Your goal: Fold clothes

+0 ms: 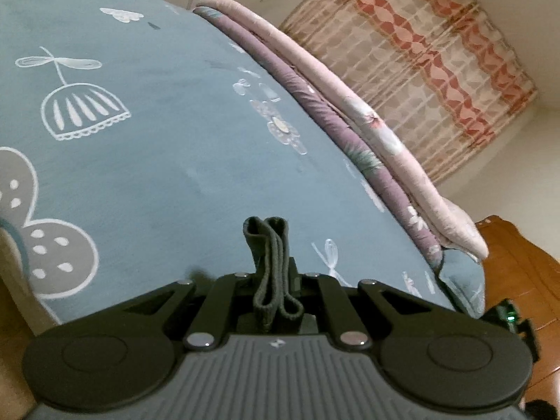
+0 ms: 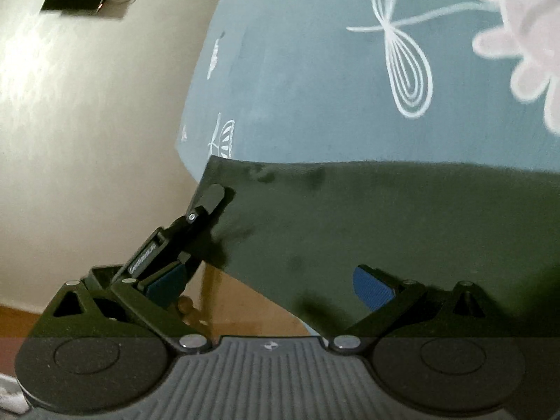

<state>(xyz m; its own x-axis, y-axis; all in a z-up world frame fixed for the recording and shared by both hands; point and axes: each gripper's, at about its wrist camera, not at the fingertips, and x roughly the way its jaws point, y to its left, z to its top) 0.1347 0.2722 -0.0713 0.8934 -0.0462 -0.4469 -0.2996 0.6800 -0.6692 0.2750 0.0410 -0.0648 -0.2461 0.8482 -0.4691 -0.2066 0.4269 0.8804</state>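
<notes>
the left gripper [image 1: 271, 245] pinches a bunched hem of the dark garment [image 2: 367, 231] near the bed [image 1: 157, 175] edge; the right gripper [image 2: 297, 241] is spread over it. folding barely begun.

One dark garment [image 2: 385, 231], two folded quilts [image 1: 367, 129], one curtain [image 1: 413, 56].

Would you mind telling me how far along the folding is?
Done: no finished fold is visible. In hand: the left gripper is shut on a bunched edge of the dark garment, which hangs over the bed. Left: the right gripper is open, and all folding remains.
</notes>
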